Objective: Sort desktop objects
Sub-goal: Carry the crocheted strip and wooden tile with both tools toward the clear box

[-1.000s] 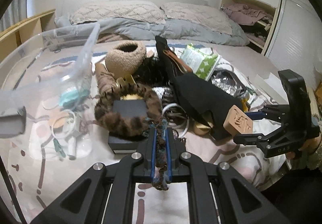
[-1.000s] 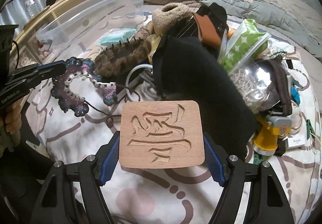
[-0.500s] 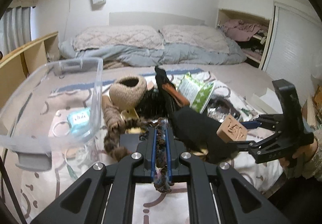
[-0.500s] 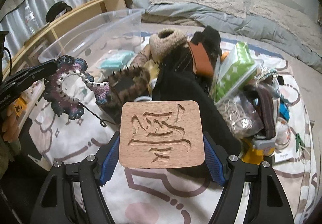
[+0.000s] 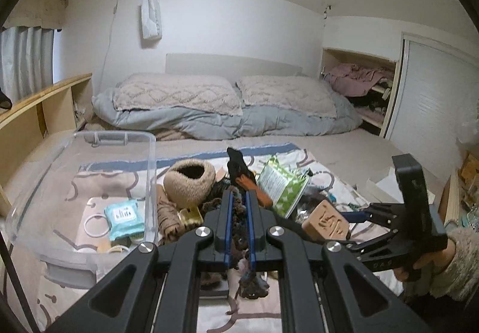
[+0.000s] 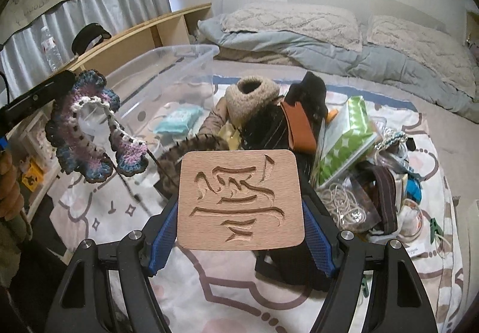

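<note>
While a ruffled crocheted piece in purple, blue and black yarn (image 6: 89, 129) is pinched between the pressed-together fingers of the left gripper (image 5: 238, 213) and hangs in the air beside the clear plastic storage bin (image 6: 179, 63), a rounded square wooden block with a carved character (image 6: 239, 201) is clamped across its sides by the widely spread right gripper (image 6: 239, 231), above the patterned blanket (image 6: 98, 213) and the cluttered pile.

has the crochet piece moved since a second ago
Yes. In the right wrist view the crochet piece has risen from level with the blanket to up beside the clear bin rim.
</note>
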Available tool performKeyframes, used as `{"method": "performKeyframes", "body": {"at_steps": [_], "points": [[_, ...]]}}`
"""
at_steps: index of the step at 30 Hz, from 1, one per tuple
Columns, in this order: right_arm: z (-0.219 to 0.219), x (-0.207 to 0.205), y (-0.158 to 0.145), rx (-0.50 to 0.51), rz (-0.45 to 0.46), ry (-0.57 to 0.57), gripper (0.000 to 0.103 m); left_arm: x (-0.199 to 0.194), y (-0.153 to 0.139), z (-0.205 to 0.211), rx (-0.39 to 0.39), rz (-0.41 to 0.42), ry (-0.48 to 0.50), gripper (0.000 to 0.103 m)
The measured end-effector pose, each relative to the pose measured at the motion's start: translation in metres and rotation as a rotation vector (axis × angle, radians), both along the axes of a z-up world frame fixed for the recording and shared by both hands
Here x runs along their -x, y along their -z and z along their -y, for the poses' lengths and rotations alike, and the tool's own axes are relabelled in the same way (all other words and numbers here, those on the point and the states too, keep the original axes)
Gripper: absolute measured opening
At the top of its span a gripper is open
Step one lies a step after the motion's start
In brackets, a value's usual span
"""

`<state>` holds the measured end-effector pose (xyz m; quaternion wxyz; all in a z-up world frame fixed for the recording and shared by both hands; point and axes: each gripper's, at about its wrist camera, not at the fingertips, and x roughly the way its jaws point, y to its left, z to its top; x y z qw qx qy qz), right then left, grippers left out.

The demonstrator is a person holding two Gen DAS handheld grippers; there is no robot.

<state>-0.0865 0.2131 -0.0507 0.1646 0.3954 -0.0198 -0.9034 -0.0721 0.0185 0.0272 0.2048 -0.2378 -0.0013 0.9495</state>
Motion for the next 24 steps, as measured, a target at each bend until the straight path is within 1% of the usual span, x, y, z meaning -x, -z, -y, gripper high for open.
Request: {"method": "performKeyframes", "body": {"at_steps": [13,24], "points": [[0.004,-0.001,-0.028,0.018,-0.060,0.023,0.077,-0.007,-0.034,-0.003,-0.046,-0.081,0.001,0.008],[0.007,0.000,-0.041,0.023,-0.080,0.041,0.077,-0.010,-0.050,0.005,-0.085,-0.110,-0.009,0.008]]}}
